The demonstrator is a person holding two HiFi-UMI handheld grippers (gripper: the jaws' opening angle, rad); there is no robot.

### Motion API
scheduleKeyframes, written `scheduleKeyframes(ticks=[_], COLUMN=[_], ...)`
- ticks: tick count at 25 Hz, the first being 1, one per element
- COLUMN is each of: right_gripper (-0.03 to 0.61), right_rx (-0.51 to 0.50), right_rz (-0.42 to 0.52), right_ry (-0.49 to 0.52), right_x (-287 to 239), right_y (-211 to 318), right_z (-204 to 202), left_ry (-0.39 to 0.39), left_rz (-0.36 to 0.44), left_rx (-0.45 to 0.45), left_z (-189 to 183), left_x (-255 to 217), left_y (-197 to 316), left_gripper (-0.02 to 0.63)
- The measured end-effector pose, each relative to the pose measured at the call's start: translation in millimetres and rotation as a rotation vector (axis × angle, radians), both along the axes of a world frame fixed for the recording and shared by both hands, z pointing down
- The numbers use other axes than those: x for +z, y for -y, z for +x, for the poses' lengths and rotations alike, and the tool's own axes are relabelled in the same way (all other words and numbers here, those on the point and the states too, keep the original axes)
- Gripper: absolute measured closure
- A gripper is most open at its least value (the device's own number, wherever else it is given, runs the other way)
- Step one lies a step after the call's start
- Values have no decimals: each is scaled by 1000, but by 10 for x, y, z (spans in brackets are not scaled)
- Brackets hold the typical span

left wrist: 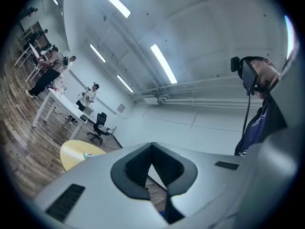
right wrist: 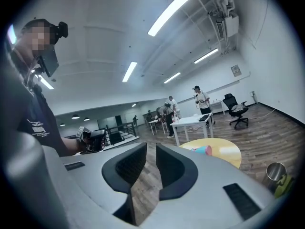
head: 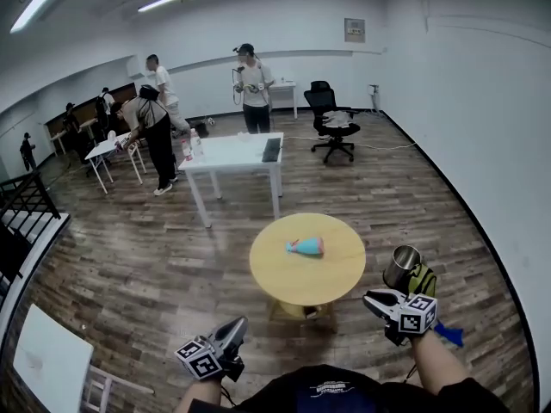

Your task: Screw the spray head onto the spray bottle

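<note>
Head view, left to right. At the far left is a black railing, and below it, in the lower left corner, a white panel. Several people stand at the back of the room, some around a small white table. The long white table carries small bottles near its left end and a dark flat device by its right edge. The left gripper is held low in the foreground, its jaws closed tip to tip with nothing between them. Ahead of both grippers, and well apart from them, is the round yellow table. The spray bottle, teal with a pink end, lies on its side near the surface's centre, slightly toward the far edge. A separate spray head cannot be made out. Nothing stands between the grippers and this table. A black office chair stands by the far right wall. A metal cup stands upright just off the round table's right edge, touching a yellow-green object. Its contents cannot be told. The right gripper is just below the cup, its jaws slightly parted and empty.
</note>
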State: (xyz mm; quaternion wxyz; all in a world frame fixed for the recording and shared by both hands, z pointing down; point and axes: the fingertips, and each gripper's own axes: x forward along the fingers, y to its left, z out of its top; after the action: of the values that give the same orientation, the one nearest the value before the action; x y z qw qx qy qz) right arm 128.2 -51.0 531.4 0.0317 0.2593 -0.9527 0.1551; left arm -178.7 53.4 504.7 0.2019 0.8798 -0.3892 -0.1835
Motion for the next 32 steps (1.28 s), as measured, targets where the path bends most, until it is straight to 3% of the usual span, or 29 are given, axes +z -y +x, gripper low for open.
scheduleKeyframes(ticks=[9, 15, 22, 32], right_gripper=[471, 457, 453, 434], right_rx=[53, 43, 14, -146], right_rz=[23, -2, -16, -18], right_ry=[0, -16, -2, -36], right_x=[-153, -2, 185, 229], right_y=[923, 1411, 2301, 3887], right_z=[-1127, -1565, -1244, -418], left_ry=[19, 15, 31, 2], left_rz=[30, -9, -30, -47], left_rx=[68, 66, 38, -104], left_z=[-1190, -1629, -1244, -89], left_x=[-156, 43, 149, 126], left_y=[1149, 1683, 2433, 3528], left_gripper=[604, 604, 604, 604])
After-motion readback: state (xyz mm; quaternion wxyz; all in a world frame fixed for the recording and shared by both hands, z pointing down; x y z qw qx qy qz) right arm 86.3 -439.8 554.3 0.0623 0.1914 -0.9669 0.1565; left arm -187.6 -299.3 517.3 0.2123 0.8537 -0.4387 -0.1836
